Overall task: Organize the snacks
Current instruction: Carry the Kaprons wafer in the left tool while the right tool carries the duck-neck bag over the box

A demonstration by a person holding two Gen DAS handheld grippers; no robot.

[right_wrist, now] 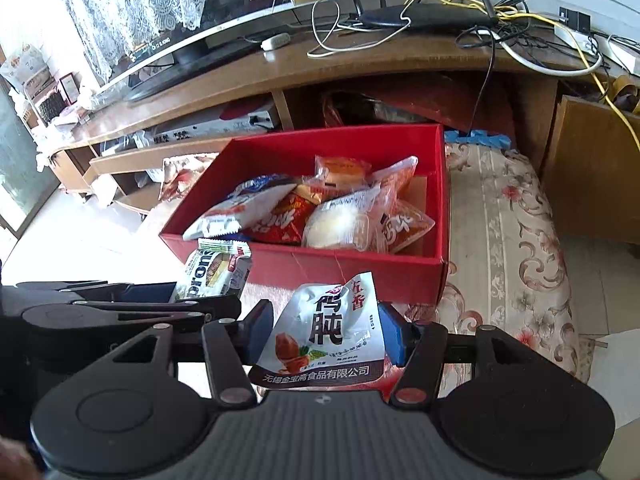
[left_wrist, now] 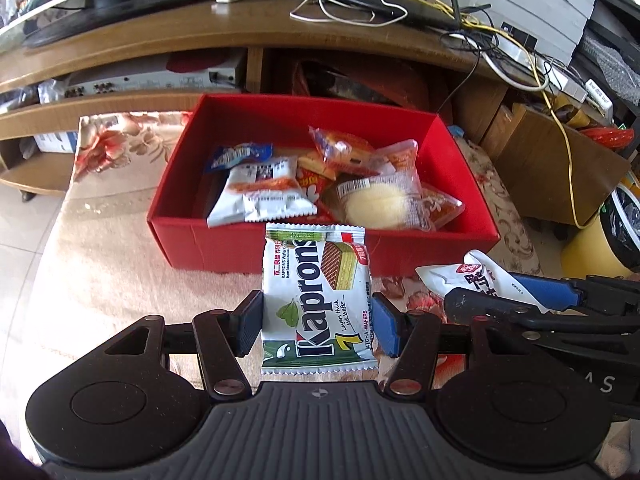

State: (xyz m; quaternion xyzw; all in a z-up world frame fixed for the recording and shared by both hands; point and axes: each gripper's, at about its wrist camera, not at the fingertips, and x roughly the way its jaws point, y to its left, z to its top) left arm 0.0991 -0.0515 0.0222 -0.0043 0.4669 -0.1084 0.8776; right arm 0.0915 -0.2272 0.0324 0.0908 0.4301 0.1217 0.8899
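My left gripper (left_wrist: 318,326) is shut on a white and green Kaprons wafer packet (left_wrist: 316,296), held just in front of the red box (left_wrist: 224,246). My right gripper (right_wrist: 324,334) is shut on a white snack pouch with red Chinese lettering (right_wrist: 328,336), also just before the box's (right_wrist: 360,270) near wall. The box holds several wrapped snacks (left_wrist: 320,184), among them a pale round bun (right_wrist: 340,220). Each gripper shows in the other's view: the right one with its pouch (left_wrist: 480,276) at the right, the left one with the wafer packet (right_wrist: 212,272) at the left.
The box stands on a floral cloth-covered surface (right_wrist: 512,240). Behind it is a wooden TV stand (left_wrist: 200,28) with a monitor, a router and tangled cables (left_wrist: 460,16). A yellow bin (left_wrist: 596,248) and cardboard boxes (left_wrist: 560,168) stand at the right.
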